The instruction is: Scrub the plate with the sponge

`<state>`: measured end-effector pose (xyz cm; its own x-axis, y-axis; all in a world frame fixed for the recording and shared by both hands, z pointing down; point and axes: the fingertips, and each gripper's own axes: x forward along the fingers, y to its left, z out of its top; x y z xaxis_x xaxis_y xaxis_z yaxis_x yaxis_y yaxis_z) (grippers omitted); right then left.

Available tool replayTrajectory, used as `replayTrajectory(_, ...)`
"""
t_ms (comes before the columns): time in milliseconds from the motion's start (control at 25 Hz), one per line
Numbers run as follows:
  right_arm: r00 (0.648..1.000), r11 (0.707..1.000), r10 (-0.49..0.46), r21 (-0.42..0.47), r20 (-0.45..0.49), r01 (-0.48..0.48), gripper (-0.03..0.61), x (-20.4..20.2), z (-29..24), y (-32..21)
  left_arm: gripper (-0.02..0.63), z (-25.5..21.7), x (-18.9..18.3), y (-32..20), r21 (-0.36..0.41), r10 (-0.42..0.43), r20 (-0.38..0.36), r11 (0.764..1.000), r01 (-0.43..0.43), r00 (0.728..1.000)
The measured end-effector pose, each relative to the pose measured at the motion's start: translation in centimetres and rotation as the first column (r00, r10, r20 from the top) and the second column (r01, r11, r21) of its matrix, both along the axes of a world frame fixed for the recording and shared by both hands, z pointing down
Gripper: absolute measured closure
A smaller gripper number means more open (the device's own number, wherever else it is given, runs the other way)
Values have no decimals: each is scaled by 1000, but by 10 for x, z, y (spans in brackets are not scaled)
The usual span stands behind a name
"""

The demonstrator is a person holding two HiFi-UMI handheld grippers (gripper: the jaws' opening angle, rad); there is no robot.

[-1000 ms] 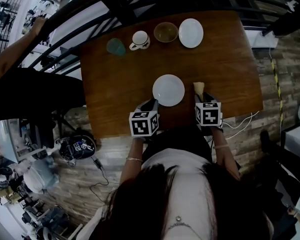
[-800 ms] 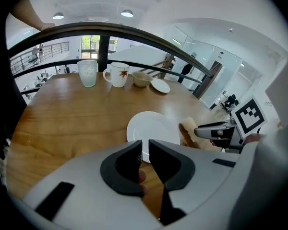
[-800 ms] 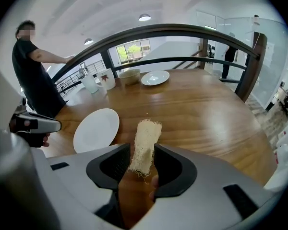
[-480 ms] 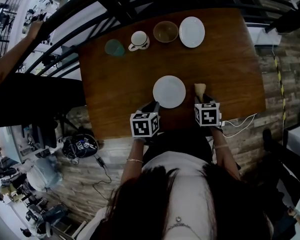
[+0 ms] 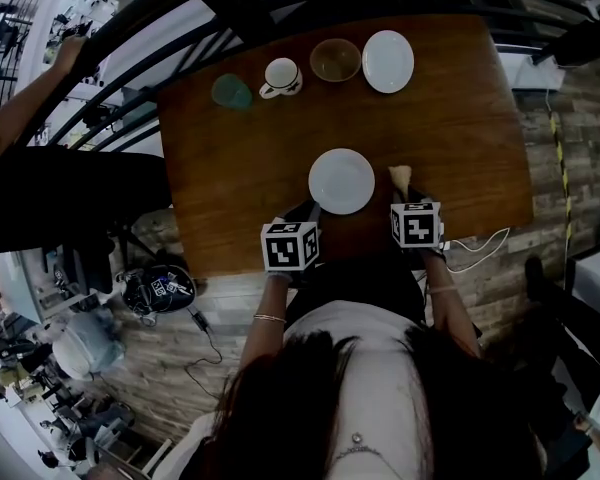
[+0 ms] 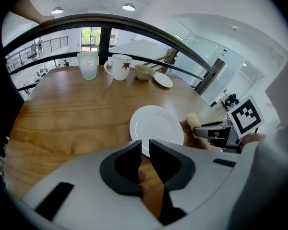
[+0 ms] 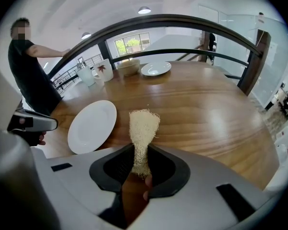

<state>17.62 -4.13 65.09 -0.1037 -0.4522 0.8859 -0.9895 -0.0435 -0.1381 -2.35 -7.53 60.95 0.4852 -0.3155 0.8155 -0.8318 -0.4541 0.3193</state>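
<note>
A white plate [image 5: 341, 180] [image 6: 156, 127] [image 7: 92, 126] lies flat on the wooden table [image 5: 450, 138], near its front edge. Just right of it is a pale, fibrous sponge [image 5: 399, 176] [image 7: 144, 126]. My right gripper [image 5: 408, 200] [image 7: 140, 152] is closing on the sponge's near end, which is pinched narrow between the pads. The far end fans out above the table. My left gripper [image 5: 302, 211] [image 6: 145, 145] sits at the plate's near left rim. Its jaws are almost together with only a thin slit and nothing between them.
Along the table's far edge stand a frosted glass [image 5: 231, 92], a white mug [image 5: 280, 77], a bowl [image 5: 334, 60] and a small white plate [image 5: 388, 61]. A dark curved railing [image 7: 182, 23] runs behind the table. A person in black [image 7: 29, 75] stands at the far left.
Both grippers stay at the table's near edge, and the plate and sponge have not visibly moved. Only the head view has shifted a little.
</note>
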Motion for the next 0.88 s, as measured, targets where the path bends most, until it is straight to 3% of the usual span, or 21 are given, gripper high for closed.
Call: replayTrajectory(880,998,998,-63,31,1,63,480,-19,-26,-25,561,13,-8,2,-85,6,-37,996,-9,999)
